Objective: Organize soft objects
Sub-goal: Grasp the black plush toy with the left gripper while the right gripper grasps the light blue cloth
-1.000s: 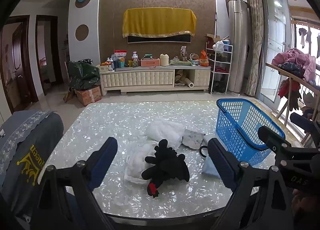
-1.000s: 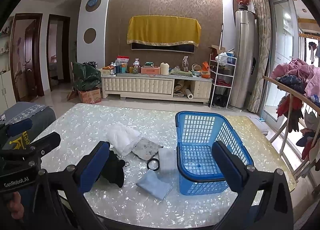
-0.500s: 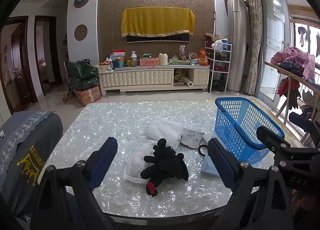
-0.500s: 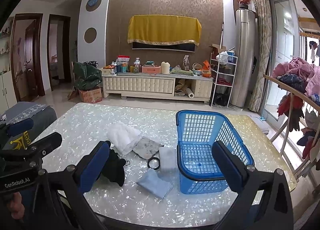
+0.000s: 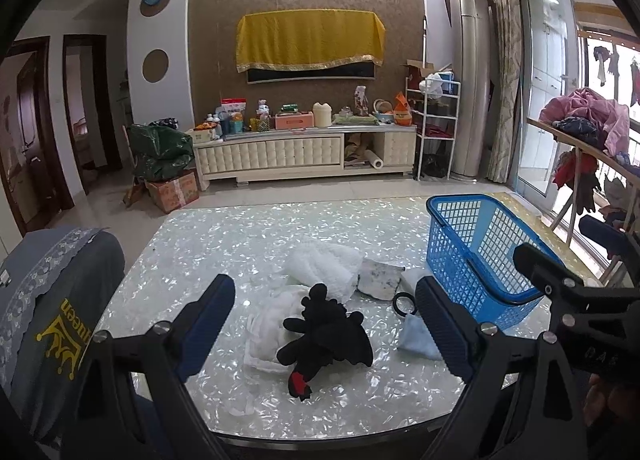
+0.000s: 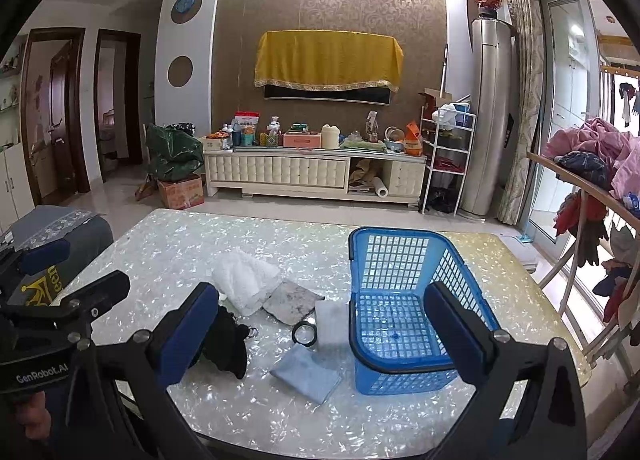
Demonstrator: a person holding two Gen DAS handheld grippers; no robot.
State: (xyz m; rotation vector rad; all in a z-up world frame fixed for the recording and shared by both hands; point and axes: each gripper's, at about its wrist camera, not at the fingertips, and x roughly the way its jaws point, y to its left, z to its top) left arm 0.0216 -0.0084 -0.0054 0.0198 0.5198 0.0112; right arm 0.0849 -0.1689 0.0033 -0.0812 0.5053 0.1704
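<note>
Both tongs are spread wide and hold nothing, so the sorting looks to be at its very start: the blue basket point(image 6: 404, 312) shows only its bare mesh floor and every soft thing lies on the table point(image 5: 224, 244) outside it. Left of the basket, farthest off, a black plush toy point(image 5: 326, 334) with a red tip sprawls on a crumpled white cloth point(image 5: 266, 334); behind that lies a fluffy white towel point(image 5: 326, 270), then a grey mottled pad point(image 6: 292, 302), and just beside the basket wall a white folded piece point(image 6: 332, 322), a small black ring point(image 6: 305, 334) and a pale blue cloth point(image 6: 306, 374). The left tongs point(image 5: 324, 334) hover low at the table's near edge, pointing level across it with the plush framed between the fingers but well short of it. The right tongs point(image 6: 320, 336) sit at similar height, aimed at the basket's near left corner. My guess at the next move: the left tongs reach forward and down, close on the plush's body, then carry it right and over the basket rim; the limp cloth beneath may drag along
</note>
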